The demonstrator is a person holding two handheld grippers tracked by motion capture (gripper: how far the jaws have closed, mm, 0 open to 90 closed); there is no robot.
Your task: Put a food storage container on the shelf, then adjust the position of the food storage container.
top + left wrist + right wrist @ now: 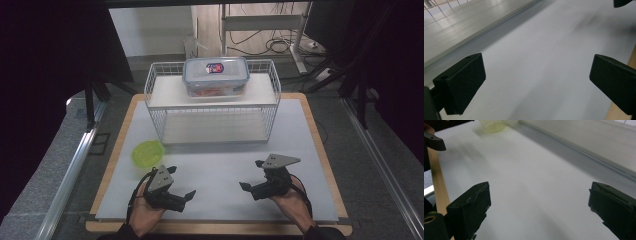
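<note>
Both grippers, left (182,189) and right (251,175), hold their blocky black fingers wide apart and empty over the smooth white counter (215,165); a round translucent green bowl (147,153) sits just beyond the left fingers.

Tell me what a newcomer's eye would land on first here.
First, the white wire rack at the far side of the table, with a clear lidded container on its upper shelf. Then the yellow-green bowl near the rack's left front corner, and the left gripper and right gripper, both open, near the front edge.
</note>
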